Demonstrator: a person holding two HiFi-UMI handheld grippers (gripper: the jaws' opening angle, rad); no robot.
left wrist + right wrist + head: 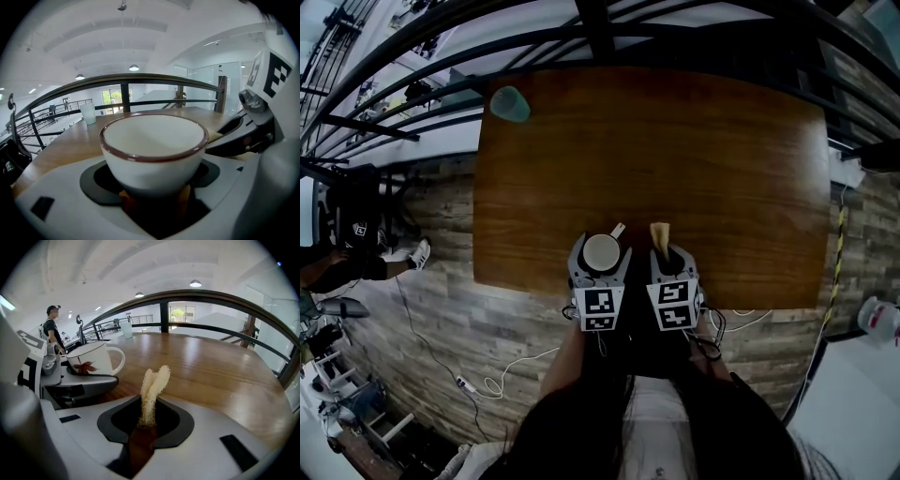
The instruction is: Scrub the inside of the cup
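Observation:
A white cup (602, 251) with a dark red rim and a leaf print stands near the front edge of the wooden table (722, 159). My left gripper (600, 259) is shut on its body, handle pointing away to the right. In the left gripper view the cup (154, 145) fills the space between the jaws and its inside looks bare. Just to the right, my right gripper (667, 253) is shut on a pale loofah sponge (660, 234). The folded sponge (153, 385) sticks up from between the jaws, and the cup (91, 359) shows at the left.
A pale green tumbler (510, 104) stands at the table's far left corner. A dark metal railing (591, 28) runs behind the table. A person (337, 253) is on the wooden floor to the left, and cables (497, 375) lie beneath the table's front edge.

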